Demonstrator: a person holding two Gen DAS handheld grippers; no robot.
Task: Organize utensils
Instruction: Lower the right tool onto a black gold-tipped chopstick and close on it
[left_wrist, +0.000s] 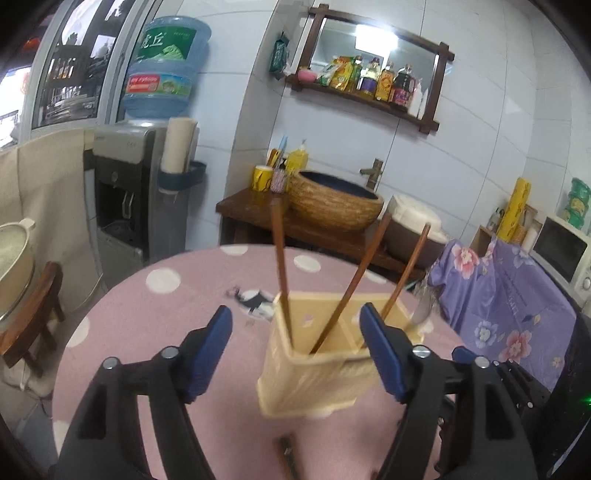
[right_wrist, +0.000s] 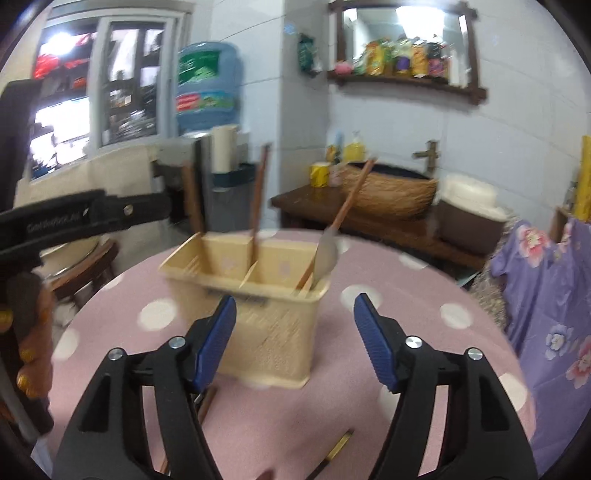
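Note:
A cream plastic utensil holder (left_wrist: 317, 373) stands on the pink dotted tablecloth (left_wrist: 155, 332); it also shows in the right wrist view (right_wrist: 266, 314). Brown wooden chopsticks (left_wrist: 281, 273) lean in its compartments, and a metal spoon with a wooden handle (right_wrist: 327, 251) stands in its right end. My left gripper (left_wrist: 295, 354) is open, its blue pads either side of the holder. My right gripper (right_wrist: 295, 339) is open and empty just in front of the holder. A brown utensil (right_wrist: 205, 406) and a dark gold-tipped stick (right_wrist: 336, 450) lie on the cloth near me.
The left gripper's black body (right_wrist: 74, 218) reaches in from the left in the right wrist view. A wooden chair (left_wrist: 33, 314) stands left of the table. Behind are a water dispenser (left_wrist: 125, 192), a wooden counter with a woven basin (left_wrist: 336, 203) and a purple floral cloth (left_wrist: 506, 295).

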